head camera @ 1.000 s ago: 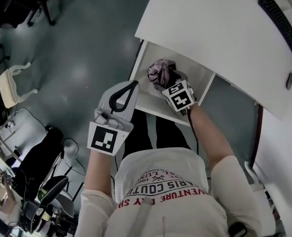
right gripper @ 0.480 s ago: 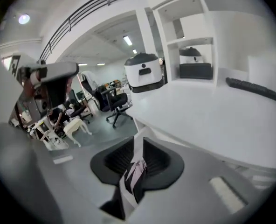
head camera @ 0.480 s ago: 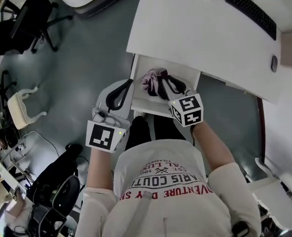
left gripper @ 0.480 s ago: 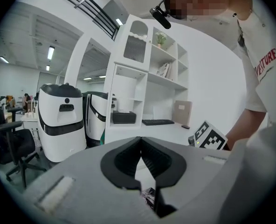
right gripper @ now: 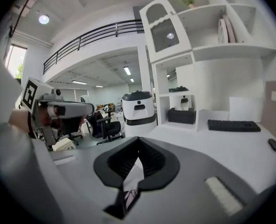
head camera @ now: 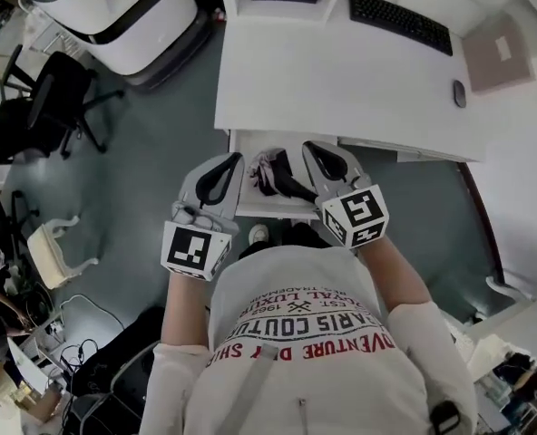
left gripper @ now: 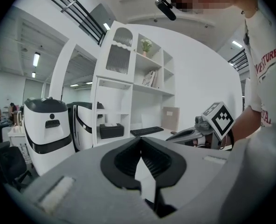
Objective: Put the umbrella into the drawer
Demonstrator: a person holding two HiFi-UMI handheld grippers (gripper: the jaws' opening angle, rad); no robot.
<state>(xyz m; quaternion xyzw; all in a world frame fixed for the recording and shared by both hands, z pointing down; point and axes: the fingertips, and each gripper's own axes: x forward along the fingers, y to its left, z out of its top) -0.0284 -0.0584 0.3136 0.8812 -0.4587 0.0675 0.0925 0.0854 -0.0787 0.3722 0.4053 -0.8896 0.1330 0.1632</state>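
Mostly hidden: the umbrella (head camera: pixel 268 170) shows only in the head view, small and soft, lying inside the open drawer (head camera: pixel 258 210) under the front edge of the white desk (head camera: pixel 341 71). The back of the drawer runs under the desk top and is cut off. The umbrella's right end is covered by the right gripper (head camera: pixel 310 146), which hangs above it; contact cannot be judged from this angle. The umbrella is folded up, with bunched fabric, pale pink-mauve with darker folds. A dark piece sits against its right side, strap or handle or shadow, cannot tell which. Its full length cannot be made out.

In the right gripper view the jaws are together, tips meeting, nothing between the pads. Through the slot below the tips a sliver of pale patterned stuff shows, too small to name.

The left gripper (head camera: pixel 236 158) sits just left of the drawer, over the grey floor, apart from the umbrella. In the left gripper view the jaws are together at the tips too, nothing held. The right gripper's marker cube pokes in at the right of that view, with the arm behind it cut by the frame edge.

The person's shirt (head camera: pixel 296 333) fills the lower head view and blocks whatever is below the drawer front. A keyboard (head camera: pixel 400 23) and a mouse (head camera: pixel 459 93) lie on the desk, well apart from the drawer. A white machine (head camera: pixel 114 7) stands at top left, cropped by the frame.
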